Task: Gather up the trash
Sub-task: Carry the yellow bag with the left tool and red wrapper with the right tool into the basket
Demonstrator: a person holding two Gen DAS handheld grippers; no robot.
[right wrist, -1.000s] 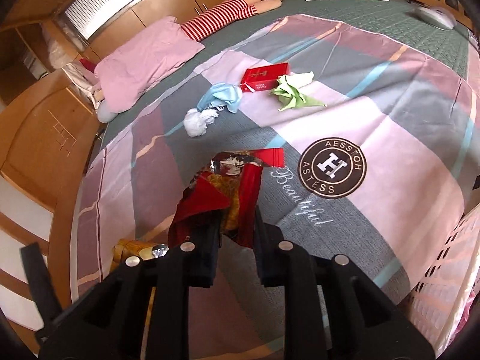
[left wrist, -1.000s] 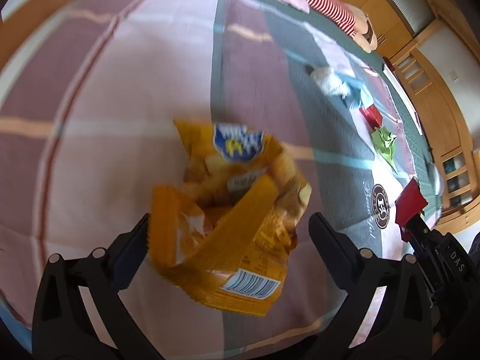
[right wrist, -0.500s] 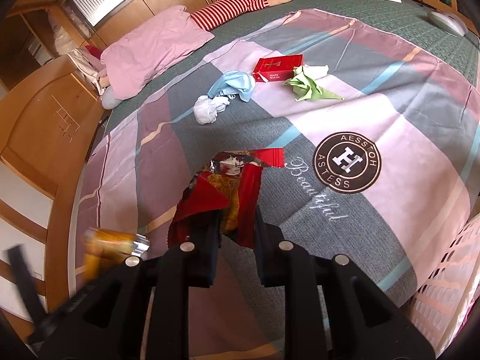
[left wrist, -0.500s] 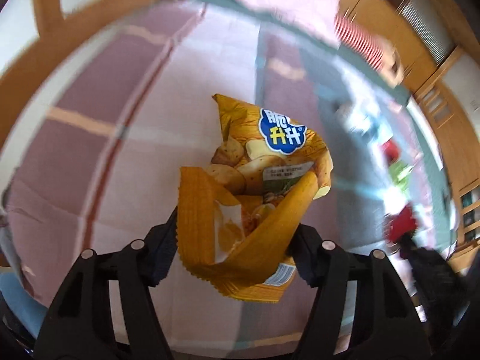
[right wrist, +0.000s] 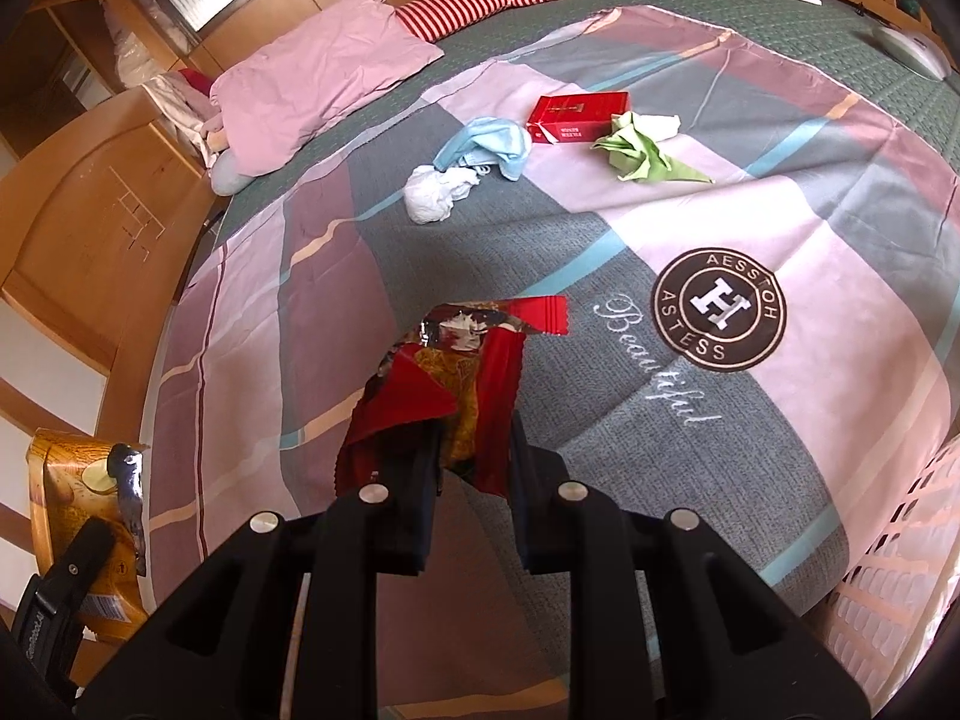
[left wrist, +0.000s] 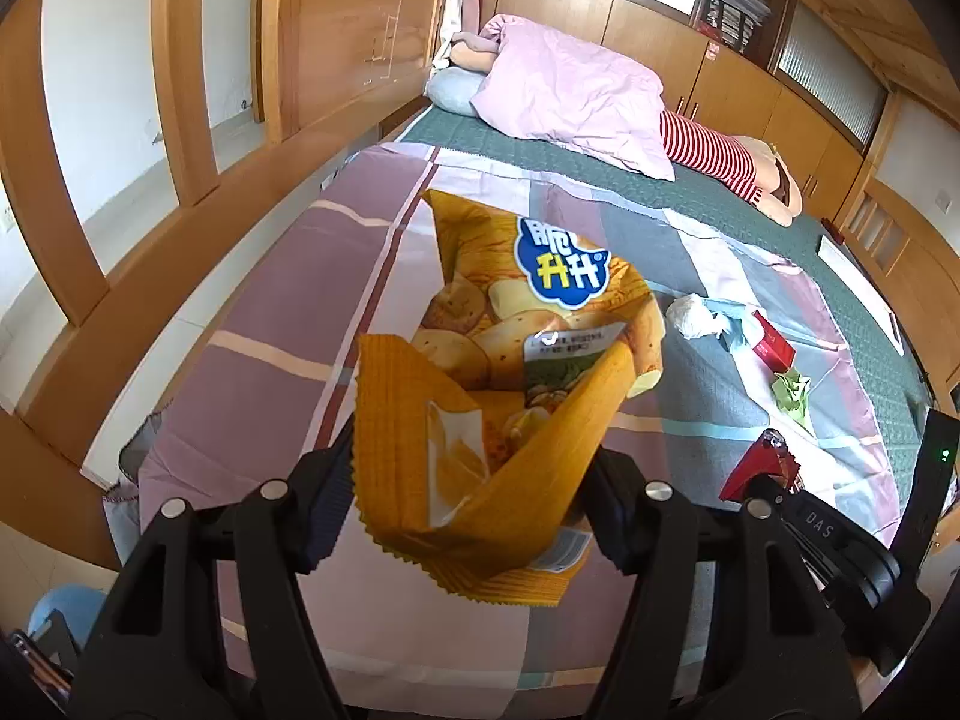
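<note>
- The left hand-held gripper (left wrist: 474,498) is now gripping the yellow chip bag (left wrist: 510,396): its jaws were standing wide around the bag a second ago, have closed onto its crumpled lower part, and are now carrying it up clear of the bed cover (left wrist: 270,324), so one more piece of trash is being collected.
- The right hand-held gripper (right wrist: 471,480) is staying nearly closed, pinching the red snack wrapper (right wrist: 456,384), which is hanging above the cover as it was a second ago.
- Judging from this, both hands are now loaded and are probably needing a bin next; none is clearly showing.
- Trash still lying further up the bed: a white crumpled tissue (right wrist: 435,192), a light blue cloth (right wrist: 492,144), a red box (right wrist: 576,117) and green crumpled paper (right wrist: 642,150), close together.
- The chip bag is bearing a blue badge with yellow Chinese characters and a barcode label at its lower edge.
- The cover is showing a round emblem reading "AESSTOH ASTESS" around an H, with "Beautiful" in script beside it.
- The red box is carrying small white lettering, too small to read.
</note>
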